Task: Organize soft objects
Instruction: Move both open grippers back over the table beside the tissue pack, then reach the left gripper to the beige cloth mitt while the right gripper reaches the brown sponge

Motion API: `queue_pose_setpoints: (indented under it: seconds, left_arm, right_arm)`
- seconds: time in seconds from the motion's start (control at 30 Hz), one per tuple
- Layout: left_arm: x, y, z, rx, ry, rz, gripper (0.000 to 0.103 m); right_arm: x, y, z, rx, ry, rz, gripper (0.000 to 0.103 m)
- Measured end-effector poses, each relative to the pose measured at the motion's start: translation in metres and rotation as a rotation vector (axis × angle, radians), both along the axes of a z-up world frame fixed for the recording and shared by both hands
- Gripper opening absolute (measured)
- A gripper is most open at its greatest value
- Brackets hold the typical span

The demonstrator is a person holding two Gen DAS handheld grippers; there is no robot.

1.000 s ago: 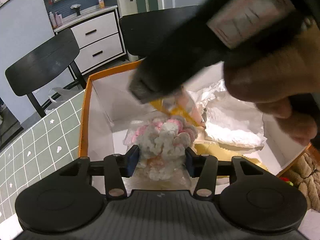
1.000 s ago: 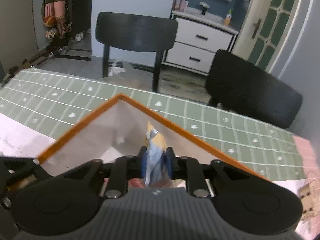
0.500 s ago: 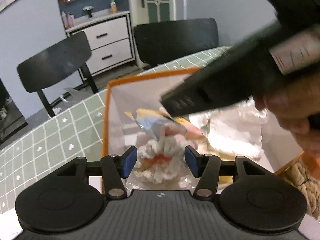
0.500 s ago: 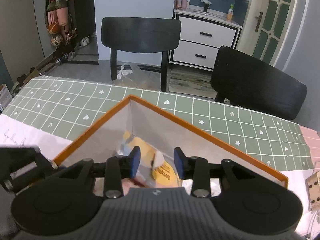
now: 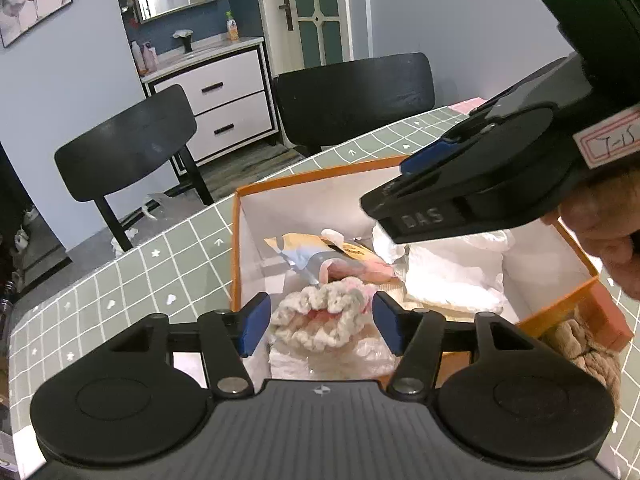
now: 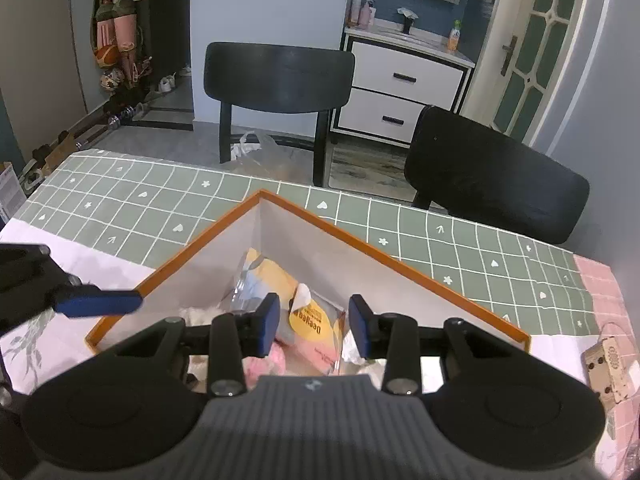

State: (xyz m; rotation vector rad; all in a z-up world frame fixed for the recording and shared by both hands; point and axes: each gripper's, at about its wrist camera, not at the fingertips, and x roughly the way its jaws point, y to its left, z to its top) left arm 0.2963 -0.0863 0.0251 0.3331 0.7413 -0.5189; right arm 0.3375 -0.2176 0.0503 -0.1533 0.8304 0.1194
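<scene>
Box: one orange-rimmed box (image 5: 236, 240) with white inner walls stands on the green grid-patterned tablecloth (image 5: 132, 280); both grippers hover over it.
Left gripper (image 5: 322, 326): spread wide, nothing between the two blue pads; the knitted piece lies below the gap, inside the box, and neither pad touches it.
Right gripper (image 6: 313, 326): also spread, gripping nothing; its two blue pads frame the packet lying in the box beneath. In the left wrist view it shows from the side above the box's far right part, held in the person's right hand (image 5: 600, 224).
Knitted soft item: one cream and pink crocheted piece (image 5: 324, 316), lying in the near part of the box on crinkled clear plastic.
Packet: one clear plastic packet with yellow and silver print (image 6: 308, 320), lying in the box's far corner, with a pink soft item showing inside it.
White bundles: white crumpled wrapped soft goods (image 5: 452, 276) fill the right side of the box; I cannot count them surely.
Outside the box: one brown fuzzy soft thing (image 5: 580, 344) lies on the table just beside the box's right near corner.
Chairs: two black chairs (image 6: 278, 76) stand behind the table.
Cabinet: one white two-drawer cabinet (image 6: 400, 92) against the far wall.
</scene>
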Motion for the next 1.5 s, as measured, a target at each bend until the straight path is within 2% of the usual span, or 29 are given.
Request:
queue_pose_setpoints:
  seconds: [0.23, 0.43, 0.53, 0.63, 0.73, 0.8, 0.93, 1.07, 1.23, 1.4, 1.5]
  left_arm:
    - [-0.024, 0.022, 0.018, 0.006, -0.025, 0.031, 0.070]
    - [-0.053, 0.058, 0.021, 0.010, -0.032, 0.074, 0.072]
    - [-0.071, 0.079, 0.015, 0.018, -0.024, 0.086, 0.074]
    - [-0.093, 0.100, 0.002, 0.036, -0.028, 0.112, 0.074]
    - [-0.117, 0.126, -0.013, -0.026, 0.001, 0.132, 0.074]
    - [-0.134, 0.140, -0.028, -0.045, 0.025, 0.141, 0.074]
    - [-0.160, 0.155, -0.053, -0.017, 0.032, 0.172, 0.074]
    - [-0.185, 0.159, -0.069, -0.033, 0.030, 0.154, 0.075]
    - [-0.204, 0.150, -0.085, -0.046, 0.018, 0.103, 0.076]
    - [-0.215, 0.135, -0.093, -0.043, -0.010, 0.052, 0.078]
    - [-0.213, 0.122, -0.097, -0.033, -0.015, 0.029, 0.080]
  right_arm:
    - [-0.029, 0.008, 0.021, -0.006, -0.021, 0.029, 0.038]
    - [-0.063, 0.047, 0.029, 0.036, -0.030, 0.108, 0.038]
    - [-0.085, 0.065, 0.024, 0.092, -0.014, 0.134, 0.041]
    - [-0.110, 0.073, 0.015, 0.197, 0.010, 0.143, 0.041]
    - [-0.134, 0.083, 0.001, 0.297, 0.040, 0.158, 0.041]
    - [-0.156, 0.092, -0.012, 0.333, 0.052, 0.175, 0.041]
    - [-0.206, 0.104, -0.035, 0.360, 0.034, 0.184, 0.042]
    - [-0.257, 0.101, -0.055, 0.361, 0.008, 0.180, 0.042]
    - [-0.307, 0.078, -0.078, 0.366, 0.028, 0.145, 0.042]
    - [-0.343, 0.054, -0.082, 0.342, 0.026, 0.121, 0.044]
    - [-0.357, 0.033, -0.083, 0.360, 0.028, 0.085, 0.048]
